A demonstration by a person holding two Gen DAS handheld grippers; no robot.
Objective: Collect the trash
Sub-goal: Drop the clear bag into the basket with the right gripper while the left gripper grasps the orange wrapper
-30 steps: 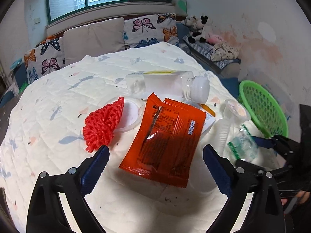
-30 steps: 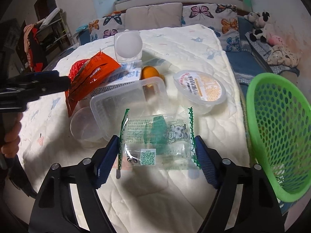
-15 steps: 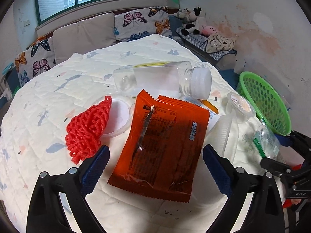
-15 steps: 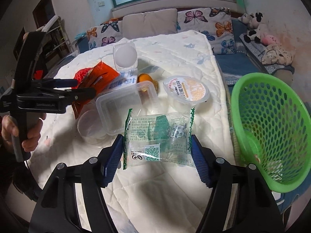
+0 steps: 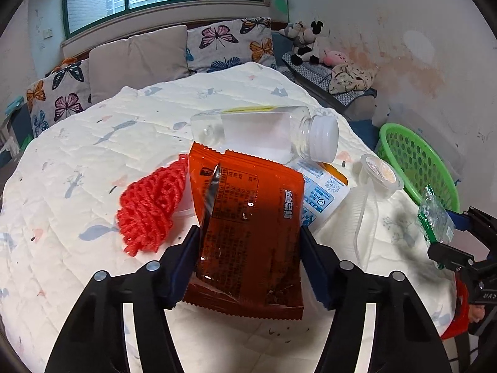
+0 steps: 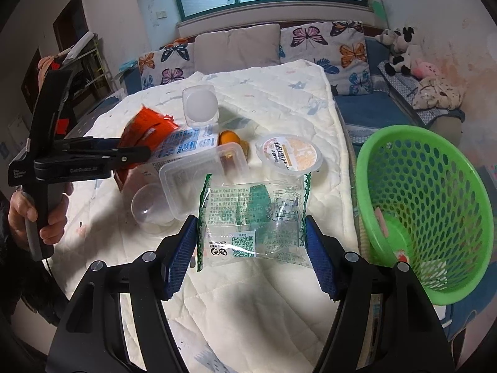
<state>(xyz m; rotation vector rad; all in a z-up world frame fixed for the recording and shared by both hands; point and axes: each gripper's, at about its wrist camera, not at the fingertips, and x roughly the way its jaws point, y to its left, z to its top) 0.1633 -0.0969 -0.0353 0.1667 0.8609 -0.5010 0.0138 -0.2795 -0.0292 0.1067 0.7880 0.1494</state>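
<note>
Green plastic basket at the right of the frame holds a few small scraps at its bottom. Left gripper is clenched on one orange wrapper at centre, lifted over the quilt. Right gripper grasps one clear green-edged wrapper at lower centre. Behind lie one clear bottle, one red net, one sealed cup, one clear tray and one clear lid.
</note>
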